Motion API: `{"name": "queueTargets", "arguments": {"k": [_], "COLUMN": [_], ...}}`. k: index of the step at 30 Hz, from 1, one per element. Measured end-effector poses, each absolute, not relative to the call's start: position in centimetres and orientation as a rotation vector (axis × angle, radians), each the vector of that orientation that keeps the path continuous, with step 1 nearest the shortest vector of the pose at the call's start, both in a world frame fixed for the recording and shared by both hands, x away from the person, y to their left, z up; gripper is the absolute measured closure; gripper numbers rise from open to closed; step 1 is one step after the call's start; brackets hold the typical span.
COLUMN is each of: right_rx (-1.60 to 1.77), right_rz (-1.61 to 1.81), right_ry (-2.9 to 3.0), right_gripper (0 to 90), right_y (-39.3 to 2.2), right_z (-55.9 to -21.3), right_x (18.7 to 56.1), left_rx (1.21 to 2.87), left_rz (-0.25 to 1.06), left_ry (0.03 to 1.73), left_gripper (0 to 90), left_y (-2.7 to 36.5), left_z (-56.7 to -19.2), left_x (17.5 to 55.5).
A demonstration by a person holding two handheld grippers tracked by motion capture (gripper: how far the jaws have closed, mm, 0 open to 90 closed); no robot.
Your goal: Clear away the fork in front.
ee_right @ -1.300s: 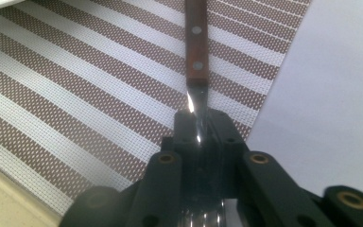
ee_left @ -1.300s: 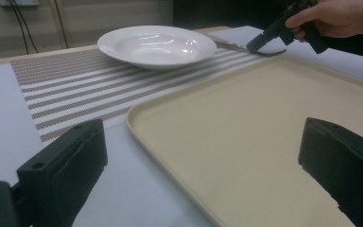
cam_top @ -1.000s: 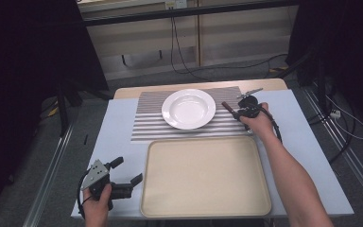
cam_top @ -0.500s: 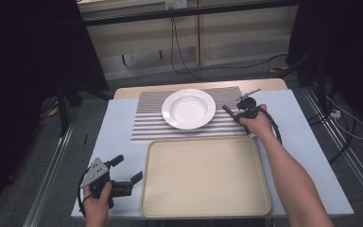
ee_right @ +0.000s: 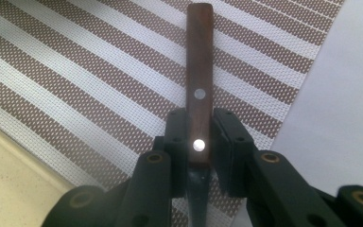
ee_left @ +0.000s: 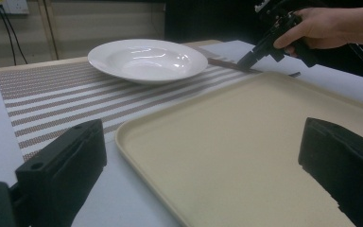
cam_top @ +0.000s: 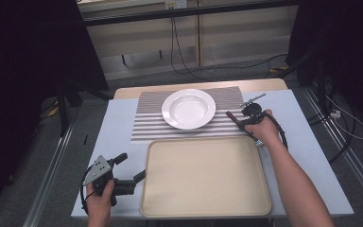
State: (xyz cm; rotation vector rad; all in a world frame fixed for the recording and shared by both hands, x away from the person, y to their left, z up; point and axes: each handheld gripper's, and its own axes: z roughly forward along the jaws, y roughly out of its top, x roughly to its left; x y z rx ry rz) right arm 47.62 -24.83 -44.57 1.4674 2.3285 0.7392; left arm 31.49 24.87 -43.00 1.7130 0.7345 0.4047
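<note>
A knife with a brown wooden handle (ee_right: 199,71) lies over the striped placemat (ee_right: 99,85). My right gripper (ee_right: 199,127) is shut on the handle near its rivets; its jaws have just been closing on it. From above, the right gripper (cam_top: 246,120) holds the knife (cam_top: 231,117) at the mat's right edge, just beyond the tray's far right corner. A white plate (cam_top: 188,108) rests on the placemat (cam_top: 146,125). My left gripper (cam_top: 131,166) stands open by the beige tray's (cam_top: 203,177) left rim, its jaws (ee_left: 203,156) apart with nothing held.
The pale table (cam_top: 118,127) carries the mat at the back and the tray at the front. Cables trail on the floor (cam_top: 189,71) behind. The right gripper's cable loops over the table (cam_top: 283,137) beside the tray.
The right hand has shifted a little toward the tray with the knife. The left hand has stayed put.
</note>
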Motion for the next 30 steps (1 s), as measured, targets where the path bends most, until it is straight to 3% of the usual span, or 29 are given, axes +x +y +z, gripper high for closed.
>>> {"name": "queueTargets", "arguments": {"k": [19, 24, 30], "right_rx": [1.442, 1.443, 1.441], "right_rz": [0.731, 0.715, 0.705], "right_ry": [2.358, 2.354, 2.363], "right_gripper": [78.0, 72.9, 73.2], "right_y": [-25.08, -25.19, -25.15], "right_z": [-44.36, -44.34, -44.29], "right_x": [47.08, 47.01, 47.11], "left_rx": [1.721, 1.721, 1.727], "left_rz": [0.408, 0.408, 0.412], "left_ry": [0.736, 0.737, 0.735], "left_gripper": [1.9, 1.9, 2.0], "left_y": [25.07, 25.08, 25.11], "left_z": [-43.09, -43.10, -43.11], "left_x": [31.70, 31.73, 31.77]}}
